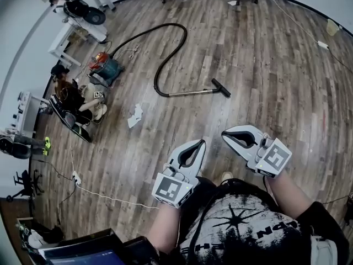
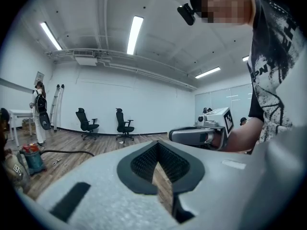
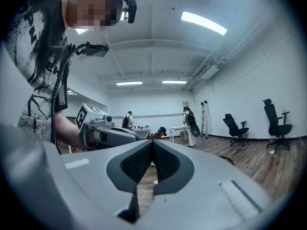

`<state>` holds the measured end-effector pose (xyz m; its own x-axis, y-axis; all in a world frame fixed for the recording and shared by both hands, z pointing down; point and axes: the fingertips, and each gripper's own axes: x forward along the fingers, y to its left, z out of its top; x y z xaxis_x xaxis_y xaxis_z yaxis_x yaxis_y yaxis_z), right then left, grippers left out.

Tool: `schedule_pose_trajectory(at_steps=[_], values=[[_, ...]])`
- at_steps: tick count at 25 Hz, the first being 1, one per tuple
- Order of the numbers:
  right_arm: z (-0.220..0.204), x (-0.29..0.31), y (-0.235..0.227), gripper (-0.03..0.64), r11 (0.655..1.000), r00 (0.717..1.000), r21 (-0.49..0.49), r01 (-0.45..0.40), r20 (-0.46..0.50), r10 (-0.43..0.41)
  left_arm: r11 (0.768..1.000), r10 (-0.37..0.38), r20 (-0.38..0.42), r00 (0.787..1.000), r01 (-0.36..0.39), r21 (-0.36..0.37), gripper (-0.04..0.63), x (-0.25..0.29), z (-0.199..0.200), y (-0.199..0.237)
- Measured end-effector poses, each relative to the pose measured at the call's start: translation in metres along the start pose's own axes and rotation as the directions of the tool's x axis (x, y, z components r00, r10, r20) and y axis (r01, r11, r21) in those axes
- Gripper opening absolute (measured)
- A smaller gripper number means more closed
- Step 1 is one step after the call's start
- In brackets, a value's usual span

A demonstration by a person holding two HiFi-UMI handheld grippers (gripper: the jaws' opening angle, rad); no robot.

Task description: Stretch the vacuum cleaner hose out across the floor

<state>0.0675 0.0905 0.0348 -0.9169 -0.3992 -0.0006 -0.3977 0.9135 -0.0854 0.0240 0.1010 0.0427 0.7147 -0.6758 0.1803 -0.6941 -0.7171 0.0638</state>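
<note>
While both tongs [image 1: 194, 146] [image 1: 231, 134] sit closed and empty, I judge approach next: reach the curled hose [image 1: 165, 54] on the floor [image 1: 265, 65].

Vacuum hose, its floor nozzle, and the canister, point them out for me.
vacuum hose [image 1: 165, 25], head view, top of its loop.
floor nozzle [image 1: 221, 87], head view, middle of the head.
canister [image 1: 105, 68], head view, its body.

White-printed black T-shirt [image 1: 237, 221]; left gripper [image 1: 201, 143] and right gripper [image 1: 224, 133] pale grey (black-lined jaws).
</note>
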Motion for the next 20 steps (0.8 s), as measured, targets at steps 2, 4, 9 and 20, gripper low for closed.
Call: schedule_pose_trajectory(at_steps=[2, 4, 9, 20], values=[[-0.003, 0.011, -0.005, 0.006, 1.000, 1.000, 0.003, -0.006, -0.008, 0.006, 1.000, 0.005, -0.002, 1.000, -0.005, -0.008, 0.002, 0.001, -0.002, 0.013], [-0.007, 0.023, -0.013, 0.006, 1.000, 1.000, 0.003, -0.005, -0.022, 0.006, 1.000, 0.003, 0.005, 1.000, -0.003, -0.011, 0.002, 0.004, -0.002, 0.026], [-0.009, 0.066, -0.042, 0.006, 1.000, 0.999, -0.001, 0.010, -0.040, -0.010, 1.000, -0.025, 0.001, 1.000, 0.025, -0.016, 0.002, 0.014, -0.006, 0.069], [-0.002, 0.178, -0.111, 0.006, 0.995, 0.993, -0.016, 0.100, -0.056, -0.101, 0.993, -0.114, -0.010, 0.993, 0.114, -0.037, 0.002, 0.026, -0.010, 0.200]])
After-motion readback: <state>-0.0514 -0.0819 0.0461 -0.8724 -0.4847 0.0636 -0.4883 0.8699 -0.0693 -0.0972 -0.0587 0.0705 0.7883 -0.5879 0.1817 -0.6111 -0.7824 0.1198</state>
